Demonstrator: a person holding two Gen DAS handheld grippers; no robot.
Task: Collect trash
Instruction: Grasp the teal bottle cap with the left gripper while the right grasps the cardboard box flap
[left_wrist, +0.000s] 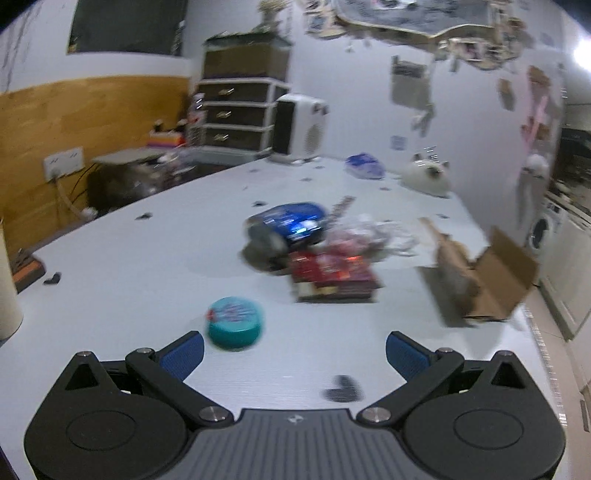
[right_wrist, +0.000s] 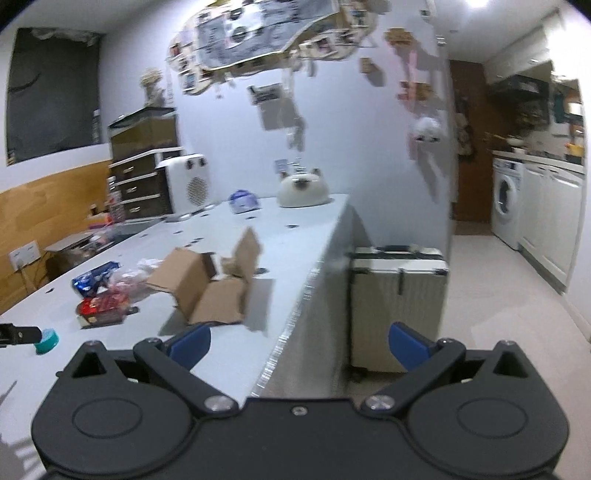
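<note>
Table (left_wrist: 129, 266) white, littered; cardboard box (right_wrist: 207, 284) near edge; suitcase (right_wrist: 399, 295) beside.

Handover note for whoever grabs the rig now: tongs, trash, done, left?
Left tongs: open, empty, over the table, teal round tin just ahead.
Right tongs: open, empty, at the table's edge.
Trash mid-table: blue packet, red packet, crumpled plastic, open cardboard box beside them.
Done: nothing gripped.
Left: all of it; no bin in view.
</note>
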